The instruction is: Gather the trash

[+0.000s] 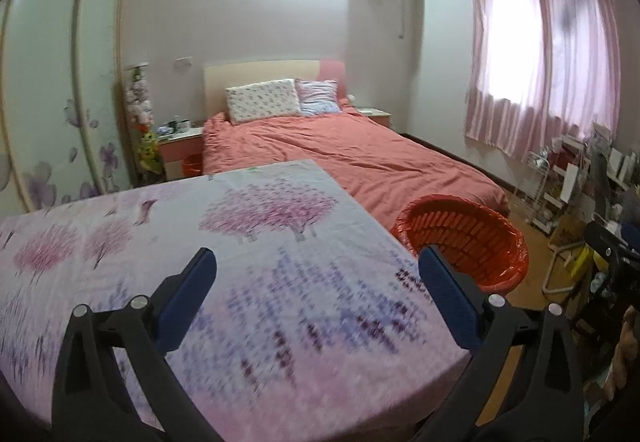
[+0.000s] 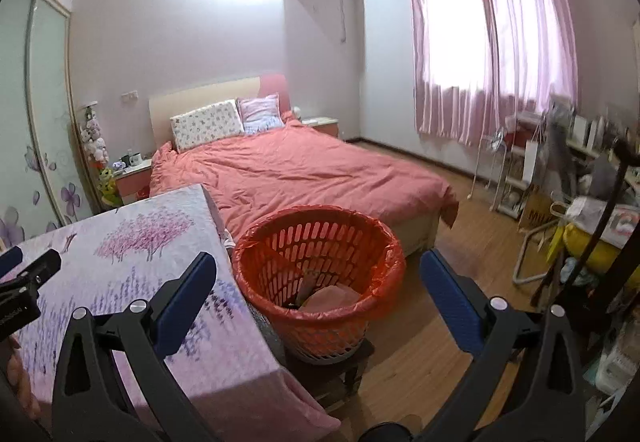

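Note:
A red slatted basket (image 2: 320,262) lined with a red bag stands on a dark stool beside the table, with pinkish and dark trash (image 2: 324,296) at its bottom. It also shows in the left wrist view (image 1: 468,238) past the table's right edge. My left gripper (image 1: 318,266) is open and empty above the floral tablecloth (image 1: 240,242). My right gripper (image 2: 318,270) is open and empty, held above and in front of the basket. The left gripper's tip (image 2: 28,282) shows at the left edge of the right wrist view.
A bed with a coral cover (image 2: 300,170) lies behind the table and basket. A sliding wardrobe (image 1: 52,90) is at the left. Cluttered shelves and bags (image 2: 580,210) line the right wall under pink curtains (image 2: 492,42). Wooden floor (image 2: 460,342) lies right of the basket.

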Demonstrator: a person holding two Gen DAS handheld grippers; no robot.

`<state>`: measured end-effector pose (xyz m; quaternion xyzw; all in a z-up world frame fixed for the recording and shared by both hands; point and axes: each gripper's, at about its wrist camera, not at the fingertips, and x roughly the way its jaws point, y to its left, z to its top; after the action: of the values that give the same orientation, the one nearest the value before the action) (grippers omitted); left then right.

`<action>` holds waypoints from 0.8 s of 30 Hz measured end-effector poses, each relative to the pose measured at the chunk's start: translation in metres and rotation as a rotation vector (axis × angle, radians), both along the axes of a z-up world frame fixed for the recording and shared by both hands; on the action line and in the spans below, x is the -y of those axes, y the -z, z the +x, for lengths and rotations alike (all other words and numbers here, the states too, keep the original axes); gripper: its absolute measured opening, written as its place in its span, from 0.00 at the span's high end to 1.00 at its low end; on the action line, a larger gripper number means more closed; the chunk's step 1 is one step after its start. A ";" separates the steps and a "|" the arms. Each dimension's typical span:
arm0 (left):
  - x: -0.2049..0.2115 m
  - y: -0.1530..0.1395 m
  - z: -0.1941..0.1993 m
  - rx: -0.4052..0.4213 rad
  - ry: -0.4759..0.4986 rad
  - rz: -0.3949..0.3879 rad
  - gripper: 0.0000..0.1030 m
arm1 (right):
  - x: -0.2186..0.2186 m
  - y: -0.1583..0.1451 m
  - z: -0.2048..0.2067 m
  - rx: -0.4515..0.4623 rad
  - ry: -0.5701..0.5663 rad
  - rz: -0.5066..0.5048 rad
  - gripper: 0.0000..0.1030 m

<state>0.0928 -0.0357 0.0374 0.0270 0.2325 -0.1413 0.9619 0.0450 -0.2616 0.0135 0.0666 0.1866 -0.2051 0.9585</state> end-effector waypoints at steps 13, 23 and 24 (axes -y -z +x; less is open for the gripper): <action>-0.052 0.024 -0.079 0.053 -0.233 -0.002 0.04 | -0.050 0.011 -0.044 0.047 0.033 -0.090 0.02; -0.054 0.038 -0.096 -0.003 -0.235 -0.007 0.04 | -0.061 0.021 -0.039 -0.041 0.045 -0.069 0.02; -0.054 0.040 -0.097 -0.008 -0.234 -0.008 0.04 | -0.060 0.022 -0.040 -0.053 0.045 -0.061 0.02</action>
<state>-0.0047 0.0182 -0.0025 -0.0049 0.2376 -0.0290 0.9709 0.0055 -0.2018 -0.0086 0.0360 0.2043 -0.2339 0.9499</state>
